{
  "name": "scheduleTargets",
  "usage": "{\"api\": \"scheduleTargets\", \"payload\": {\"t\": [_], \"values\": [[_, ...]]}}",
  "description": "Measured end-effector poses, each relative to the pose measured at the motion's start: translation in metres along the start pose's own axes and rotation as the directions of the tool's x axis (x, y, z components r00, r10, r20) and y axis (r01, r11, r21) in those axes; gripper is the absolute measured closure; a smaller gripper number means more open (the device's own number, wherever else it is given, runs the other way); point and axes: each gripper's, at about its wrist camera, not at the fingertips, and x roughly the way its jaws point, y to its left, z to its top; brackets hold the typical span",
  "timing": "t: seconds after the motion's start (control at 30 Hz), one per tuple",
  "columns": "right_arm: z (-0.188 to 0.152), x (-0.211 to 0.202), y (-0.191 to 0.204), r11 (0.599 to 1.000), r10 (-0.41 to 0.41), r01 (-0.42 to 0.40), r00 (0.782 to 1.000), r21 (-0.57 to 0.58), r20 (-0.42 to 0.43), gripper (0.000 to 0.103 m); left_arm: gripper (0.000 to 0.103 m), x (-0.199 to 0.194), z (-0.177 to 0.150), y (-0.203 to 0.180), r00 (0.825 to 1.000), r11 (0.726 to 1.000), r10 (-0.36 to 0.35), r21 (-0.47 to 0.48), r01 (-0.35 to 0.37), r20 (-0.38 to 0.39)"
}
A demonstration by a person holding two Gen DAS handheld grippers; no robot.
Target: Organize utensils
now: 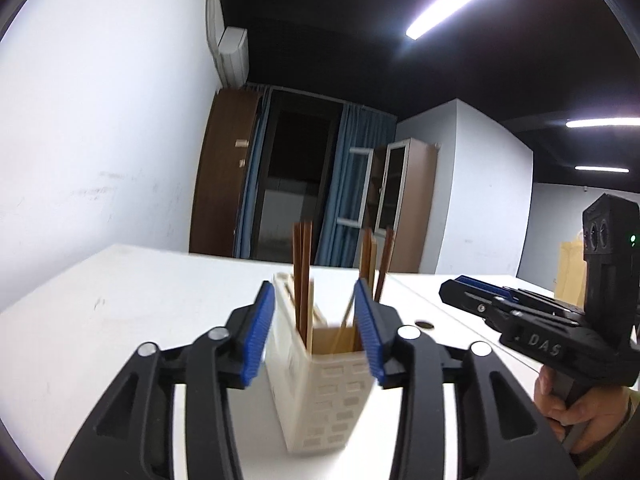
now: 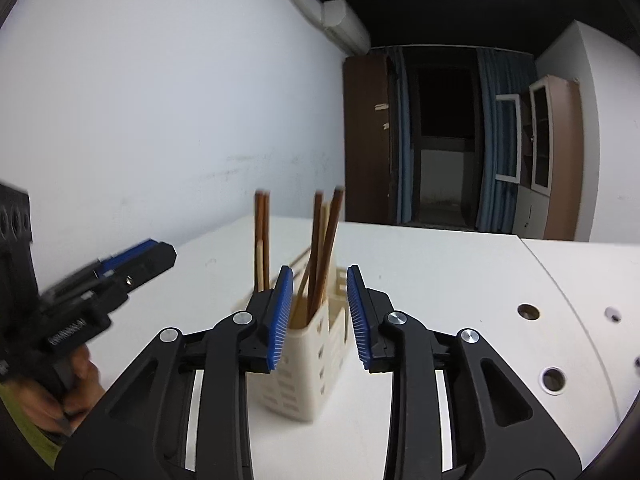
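A cream slotted utensil holder (image 1: 320, 392) stands on the white worktop (image 1: 132, 280), with brown and pale chopsticks (image 1: 303, 276) upright inside. The left gripper (image 1: 316, 332) and right gripper (image 2: 318, 316) each have fingers parted, holding nothing.

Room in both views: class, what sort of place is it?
Probably an office or workroom: a white desk with round cable holes, a glass-fronted wooden cabinet, and ceiling strip lights.

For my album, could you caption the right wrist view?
Open right gripper before a cream utensil holder of chopsticks on a white table.
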Motion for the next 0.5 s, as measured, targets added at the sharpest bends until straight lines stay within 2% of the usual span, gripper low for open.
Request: {"api": "scheduleTargets", "payload": {"t": [0.13,0.2,0.27,0.33,0.4,0.5], "values": [[-0.023,-0.014,-0.001,1.0,0.004,-0.003,1.0,0.028,-0.015,0.064,0.058,-0.008,-0.013,-0.006,0.999,1.0,0.003,0.016,-0.002,-0.055],[-0.033,-0.016,0.0,1.0,0.0,0.001,0.999,0.021,-0.035,0.063,0.047,-0.01,-0.019,-0.007,0.997,1.0,-0.007,0.015,0.008,-0.082],[-0.044,-0.02,0.001,1.0,-0.005,0.006,0.999,0.015,-0.043,0.058,0.043,-0.01,-0.026,-0.01,0.993,0.999,-0.004,0.031,0.008,-0.114],[-0.057,-0.025,-0.001,1.0,0.0,0.001,0.998,0.021,-0.056,0.051,0.041,-0.013,-0.031,-0.014,0.992,0.999,0.009,0.05,-0.003,-0.124],[-0.068,-0.029,-0.001,1.0,-0.005,0.007,0.998,0.026,-0.066,0.05,0.032,-0.017,-0.037,-0.016,0.991,0.998,0.025,0.068,-0.016,-0.135],[-0.08,-0.033,-0.004,0.999,-0.004,0.006,0.997,0.034,-0.071,0.042,0.028,-0.026,-0.046,-0.016,0.988,0.996,0.054,0.082,-0.042,-0.145]]}}
